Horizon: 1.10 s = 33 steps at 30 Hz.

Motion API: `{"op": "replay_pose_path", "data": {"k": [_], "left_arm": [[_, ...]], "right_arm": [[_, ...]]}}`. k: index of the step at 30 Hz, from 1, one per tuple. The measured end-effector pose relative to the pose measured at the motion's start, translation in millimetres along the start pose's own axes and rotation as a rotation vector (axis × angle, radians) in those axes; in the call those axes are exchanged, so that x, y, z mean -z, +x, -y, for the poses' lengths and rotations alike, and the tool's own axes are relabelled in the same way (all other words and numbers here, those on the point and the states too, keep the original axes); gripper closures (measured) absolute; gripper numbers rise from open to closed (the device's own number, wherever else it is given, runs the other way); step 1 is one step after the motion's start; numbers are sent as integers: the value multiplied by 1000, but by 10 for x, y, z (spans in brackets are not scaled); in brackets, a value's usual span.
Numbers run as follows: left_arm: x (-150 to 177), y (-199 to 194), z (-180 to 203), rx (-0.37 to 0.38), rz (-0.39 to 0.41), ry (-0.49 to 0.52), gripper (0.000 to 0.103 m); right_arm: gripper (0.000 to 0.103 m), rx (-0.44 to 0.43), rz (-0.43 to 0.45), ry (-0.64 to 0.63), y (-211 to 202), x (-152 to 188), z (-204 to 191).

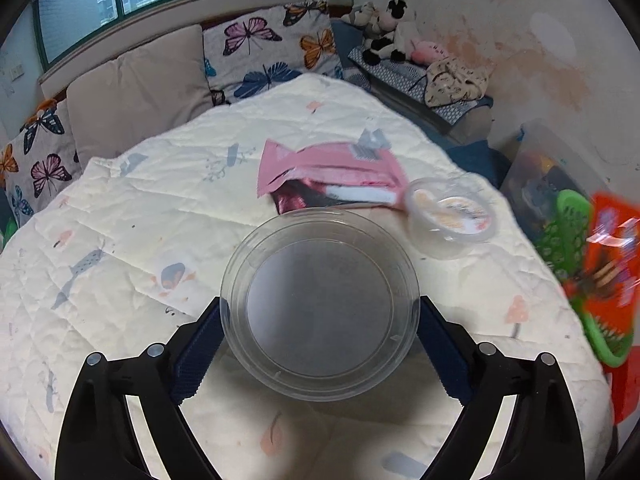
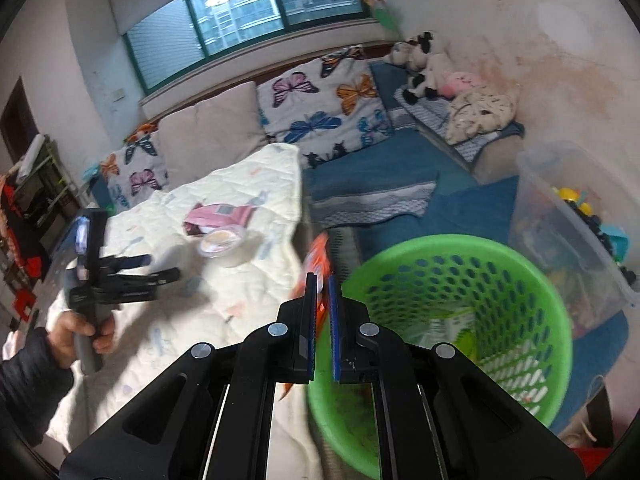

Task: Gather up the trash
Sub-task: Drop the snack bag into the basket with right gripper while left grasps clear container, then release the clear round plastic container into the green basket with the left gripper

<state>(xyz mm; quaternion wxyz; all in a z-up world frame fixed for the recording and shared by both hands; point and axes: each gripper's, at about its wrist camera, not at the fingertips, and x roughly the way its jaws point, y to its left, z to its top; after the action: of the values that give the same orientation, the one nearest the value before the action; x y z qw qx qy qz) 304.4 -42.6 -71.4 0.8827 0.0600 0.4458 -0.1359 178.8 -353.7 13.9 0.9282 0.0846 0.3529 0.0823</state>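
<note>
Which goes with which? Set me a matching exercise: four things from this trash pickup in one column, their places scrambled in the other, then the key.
Things:
1. clear tub
2. orange wrapper
3. pink wrapper
4. green basket

Places:
A. lying loose on the quilt, away from both claws
B. clamped in the right claw
C. standing beside the quilt's edge, under the right claw
D. between the sides of the left claw

Pairs: 1-D, 2-B, 3-A, 4-C
</note>
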Motion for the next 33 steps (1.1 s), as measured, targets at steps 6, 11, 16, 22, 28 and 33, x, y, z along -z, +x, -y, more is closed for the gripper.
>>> {"op": "replay_pose_path", "data": {"k": [6, 11, 16, 22, 28, 33], "left_arm": [[18, -333, 148, 30, 46, 24, 14], [-1, -536, 339, 67, 72, 42, 14], [-16, -639, 629, 106, 81, 74, 14], [-26, -650, 1125, 168, 76, 133, 14], [-12, -583, 1668, 225, 55, 189, 14], [22, -491, 2003, 253, 30, 219, 13]], "right_arm": [[96, 48, -4, 43, -46, 70, 214], [93, 54, 0, 74, -138, 119, 315], [91, 56, 8, 90, -271, 164, 395], [63, 65, 10, 91, -424, 267, 460], [44, 89, 16, 71, -555, 380, 497], [35, 104, 31, 62, -674, 451, 540]]}}
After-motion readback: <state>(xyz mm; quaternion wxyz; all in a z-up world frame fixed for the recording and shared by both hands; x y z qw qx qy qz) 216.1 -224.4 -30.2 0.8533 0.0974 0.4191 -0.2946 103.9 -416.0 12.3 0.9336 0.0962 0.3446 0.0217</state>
